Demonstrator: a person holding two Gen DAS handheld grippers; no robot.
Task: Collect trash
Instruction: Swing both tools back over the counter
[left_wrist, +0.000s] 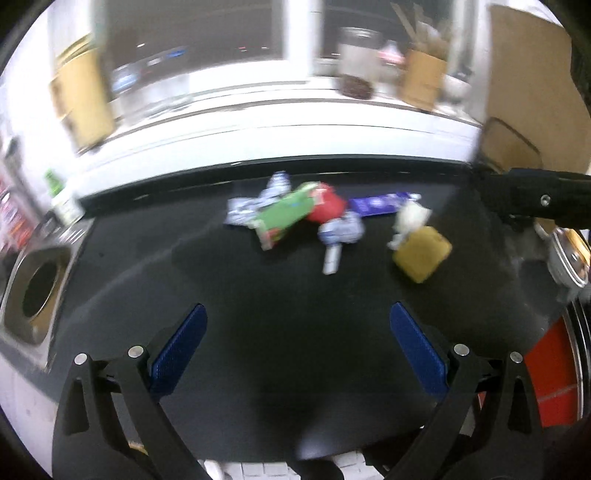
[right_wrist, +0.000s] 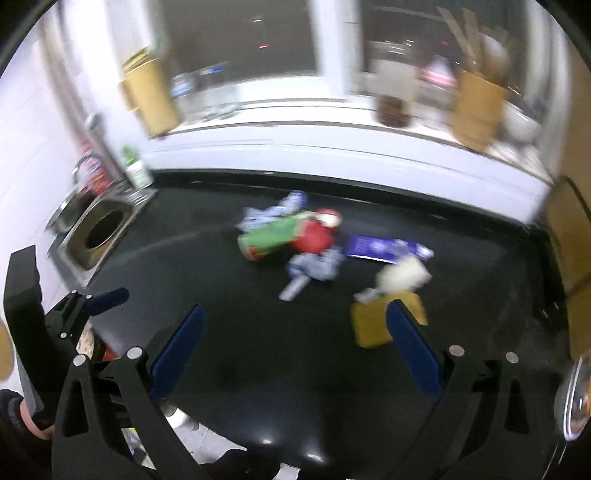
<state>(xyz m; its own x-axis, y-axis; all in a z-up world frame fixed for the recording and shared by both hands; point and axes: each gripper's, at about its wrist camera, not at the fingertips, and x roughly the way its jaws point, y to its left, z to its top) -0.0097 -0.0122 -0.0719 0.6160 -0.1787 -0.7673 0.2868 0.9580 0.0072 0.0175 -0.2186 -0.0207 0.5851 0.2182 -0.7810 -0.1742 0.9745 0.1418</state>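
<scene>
Only right wrist view, left gripper (right_wrist: 107, 297) visible

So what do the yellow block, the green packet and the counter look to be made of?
Yellow block: probably sponge foam, matte, with soft rounded corners. Green packet: likely thin printed plastic film, crumpled; blur hides detail. Counter: dark, smooth and polished, showing reflections; stone or laminate, unclear.

No legible text on any wrapper (left_wrist: 284, 216), too blurred.
</scene>
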